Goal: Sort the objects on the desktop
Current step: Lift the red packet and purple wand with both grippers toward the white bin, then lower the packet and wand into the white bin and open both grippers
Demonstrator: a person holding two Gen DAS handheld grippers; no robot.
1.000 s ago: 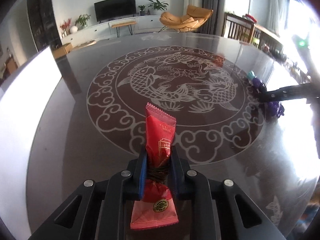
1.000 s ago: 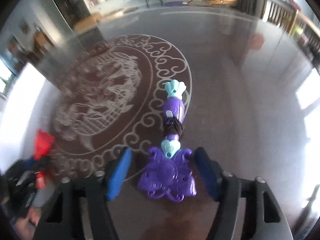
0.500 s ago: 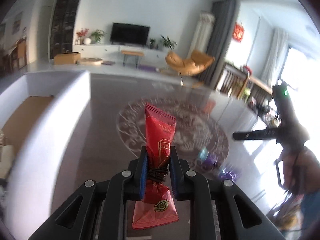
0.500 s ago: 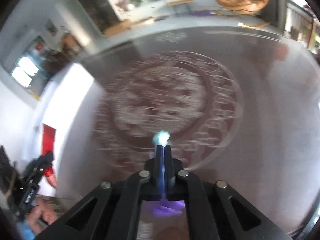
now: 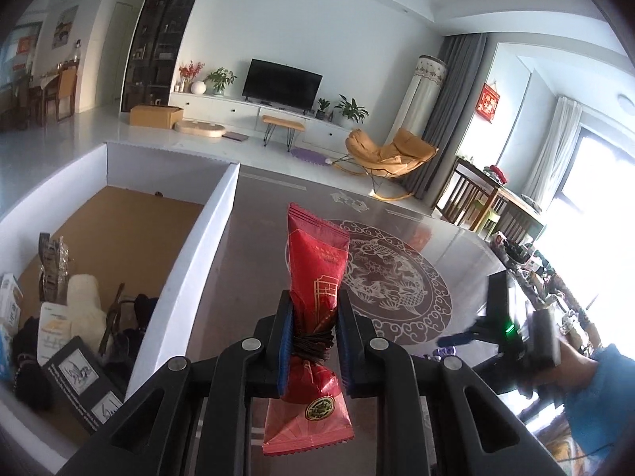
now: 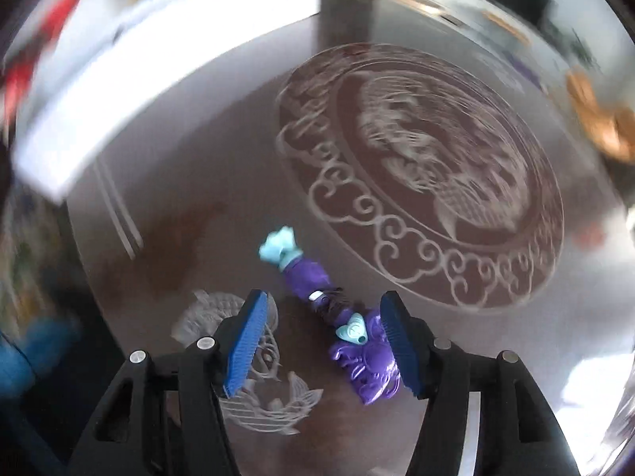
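**Candy clamped on the left, purple toy loose under the right**

Your left gripper (image 5: 313, 341) is clamped tight on the red candy packet (image 5: 315, 277), pinching it at the twisted neck where a dark band wraps it, so the long end stands up and the short end hangs below the fingers. The packet is in the air, over the table (image 5: 246, 246) and just right of the white box (image 5: 190, 261) that already holds a jumble of small items. The wall of that box lies between the packet and the inside. If you swing across too low, the hanging tail or the fingers could catch the rim; if you let go too soon, the packet drops on the table outside the box.

Your right gripper (image 6: 325, 345) has just been opening, and its fingers now stand apart over the purple toy (image 6: 345, 325), which lies on the table. The toy sits off-centre between the blue pads: its ornate end is right against the right-hand pad, though the blur hides whether they touch, and it is well clear of the left one. Closing from here would likely shove it sideways or twist it before the grip sets. The right wrist view is smeared, so settle the hand before you judge alignment.
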